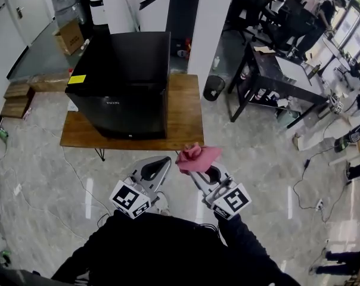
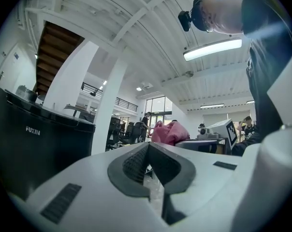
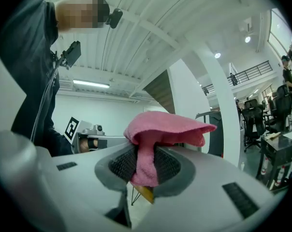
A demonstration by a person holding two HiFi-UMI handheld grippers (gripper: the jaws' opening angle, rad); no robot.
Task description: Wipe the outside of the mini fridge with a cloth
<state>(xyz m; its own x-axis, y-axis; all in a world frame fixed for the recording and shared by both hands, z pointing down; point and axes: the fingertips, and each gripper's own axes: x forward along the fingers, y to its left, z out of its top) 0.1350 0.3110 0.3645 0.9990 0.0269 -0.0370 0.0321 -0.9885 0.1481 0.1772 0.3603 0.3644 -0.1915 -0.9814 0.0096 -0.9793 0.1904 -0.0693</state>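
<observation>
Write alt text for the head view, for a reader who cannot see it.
Seen from above, the right gripper holds a pink cloth short of a black mini fridge on a wooden table. The left gripper, shut and empty, is beside it.

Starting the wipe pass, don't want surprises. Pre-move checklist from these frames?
1. Pink cloth held in right claw: ok, jaws closed on it, the rest flops over the top.
2. Left claw free: ok, shut with nothing in it.
3. Mini fridge upright on the wooden table: ok, front toward the claws.
4. Cloth in contact with the fridge: not ok, both claws are over the floor, short of the table edge.
5. Cloth damp or dry: cannot tell.
</observation>
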